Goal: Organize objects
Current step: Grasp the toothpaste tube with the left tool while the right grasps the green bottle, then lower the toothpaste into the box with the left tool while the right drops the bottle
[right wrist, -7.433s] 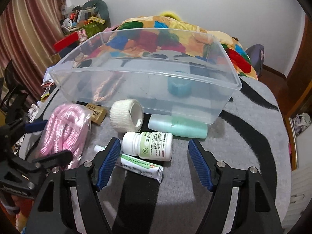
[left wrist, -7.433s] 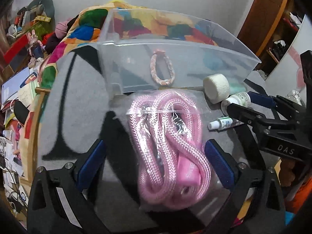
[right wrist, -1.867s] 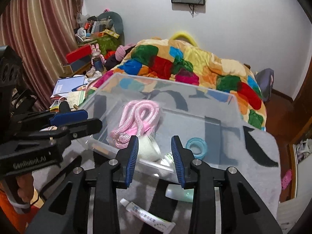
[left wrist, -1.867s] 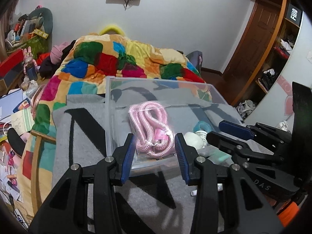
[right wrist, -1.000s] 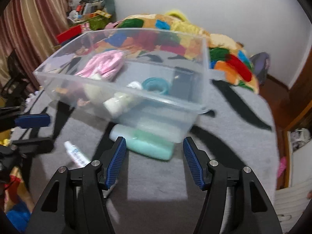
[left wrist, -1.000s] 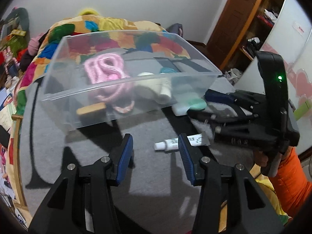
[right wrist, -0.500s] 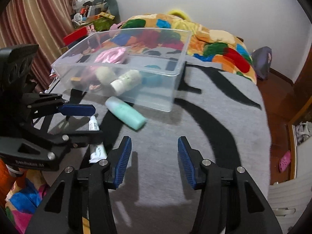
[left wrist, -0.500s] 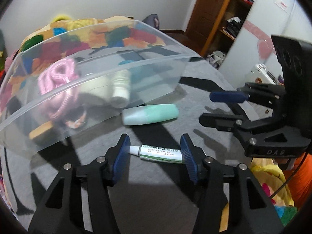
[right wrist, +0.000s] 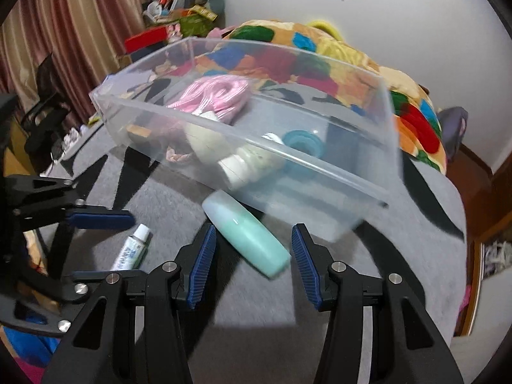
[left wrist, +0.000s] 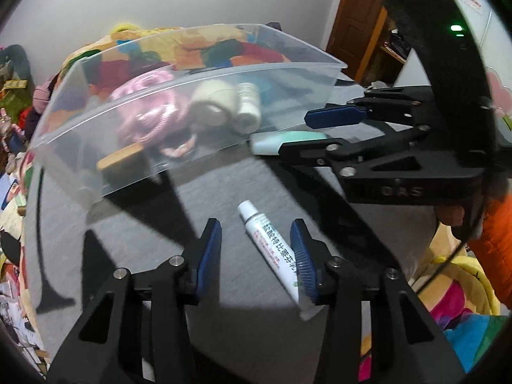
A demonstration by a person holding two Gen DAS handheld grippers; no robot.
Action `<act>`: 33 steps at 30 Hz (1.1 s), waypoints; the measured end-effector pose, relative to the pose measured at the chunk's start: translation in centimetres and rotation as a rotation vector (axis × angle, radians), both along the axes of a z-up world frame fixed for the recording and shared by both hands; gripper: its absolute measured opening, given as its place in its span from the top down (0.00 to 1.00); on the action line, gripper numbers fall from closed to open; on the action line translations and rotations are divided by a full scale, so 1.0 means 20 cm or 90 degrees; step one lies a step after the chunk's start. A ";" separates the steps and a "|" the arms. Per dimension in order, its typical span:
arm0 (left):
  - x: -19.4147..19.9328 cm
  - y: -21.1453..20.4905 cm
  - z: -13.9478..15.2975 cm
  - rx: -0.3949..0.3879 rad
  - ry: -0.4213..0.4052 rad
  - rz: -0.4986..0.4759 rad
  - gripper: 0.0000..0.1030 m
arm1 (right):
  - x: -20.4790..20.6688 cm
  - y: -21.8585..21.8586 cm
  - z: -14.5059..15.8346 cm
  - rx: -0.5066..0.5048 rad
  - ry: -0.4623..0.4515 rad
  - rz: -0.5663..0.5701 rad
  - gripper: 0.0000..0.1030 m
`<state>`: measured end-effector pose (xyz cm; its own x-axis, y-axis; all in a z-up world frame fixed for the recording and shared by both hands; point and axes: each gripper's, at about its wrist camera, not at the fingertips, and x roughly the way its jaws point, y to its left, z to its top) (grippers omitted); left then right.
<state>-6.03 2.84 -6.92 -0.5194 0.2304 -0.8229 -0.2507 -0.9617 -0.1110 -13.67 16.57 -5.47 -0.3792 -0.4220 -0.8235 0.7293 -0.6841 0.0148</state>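
A clear plastic bin point(left wrist: 80, 188) point(right wrist: 361, 198) on the grey patterned cover holds a pink rope point(right wrist: 217, 94), a white bandage roll point(left wrist: 212, 102), a white pill bottle point(left wrist: 248, 110) and a blue tape ring point(right wrist: 302, 142). A white ointment tube point(left wrist: 272, 246) lies between my open left gripper's point(left wrist: 256, 252) fingers, close to the right one. A mint green bottle point(right wrist: 246, 233) lies in front of the bin, between the fingers of my open right gripper point(right wrist: 251, 259). Both grippers are empty.
The grey cover point(right wrist: 416, 256) with black stripes spreads to the right. A colourful quilt point(right wrist: 320, 54) lies behind the bin. Cluttered shelves and a curtain point(right wrist: 64, 32) stand at the left. A wooden door point(left wrist: 361, 16) is at the far right.
Both grippers have swung back toward the bin. The left now has the ointment tube between its fingers at an angle; the right has come around the mint bottle.
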 end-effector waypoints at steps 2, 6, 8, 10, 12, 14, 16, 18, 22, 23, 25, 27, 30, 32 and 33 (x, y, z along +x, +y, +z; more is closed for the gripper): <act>0.01 -0.03 0.00 0.001 -0.001 0.008 0.64 | -0.01 -0.03 -0.03 0.013 -0.005 0.005 0.56; 0.04 -0.05 0.00 -0.007 0.007 0.029 0.80 | 0.03 -0.03 -0.04 0.008 0.003 0.007 0.71; 0.05 -0.05 0.00 -0.018 0.013 0.039 0.85 | 0.05 -0.03 -0.03 0.001 -0.002 0.005 0.79; 0.06 -0.05 0.00 -0.014 0.016 0.041 0.85 | 0.08 -0.02 -0.03 -0.001 -0.002 0.000 0.81; 0.09 -0.05 0.01 -0.014 0.024 0.044 0.85 | 0.12 -0.01 -0.02 -0.011 -0.005 -0.005 0.81; 0.10 -0.05 0.04 -0.014 0.034 0.050 0.85 | 0.15 0.02 0.00 -0.025 -0.006 -0.011 0.81; 0.10 -0.08 0.08 -0.006 0.046 0.058 0.85 | 0.17 0.04 0.03 -0.042 -0.006 -0.019 0.81; 0.10 -0.08 0.12 0.001 0.059 0.065 0.85 | 0.20 0.06 0.08 -0.059 0.002 -0.028 0.81; 0.09 -0.12 0.23 0.013 0.091 0.082 0.85 | 0.22 0.09 0.20 -0.098 0.025 -0.042 0.81; 0.08 -0.14 0.26 0.015 0.100 0.085 0.85 | 0.23 0.10 0.23 -0.104 0.033 -0.044 0.81; 0.05 -0.16 0.31 0.019 0.118 0.094 0.85 | 0.22 0.09 0.28 -0.114 0.050 -0.051 0.81; 0.03 -0.18 0.36 0.026 0.133 0.102 0.85 | 0.20 0.09 0.35 -0.127 0.064 -0.059 0.81; -0.03 -0.21 0.41 0.029 0.148 0.118 0.85 | 0.17 0.07 0.42 -0.146 0.080 -0.076 0.81; -0.08 -0.22 0.43 0.032 0.149 0.127 0.85 | 0.16 0.07 0.45 -0.151 0.091 -0.087 0.81; -0.11 -0.23 0.44 0.035 0.149 0.130 0.85 | 0.15 0.06 0.47 -0.154 0.095 -0.093 0.81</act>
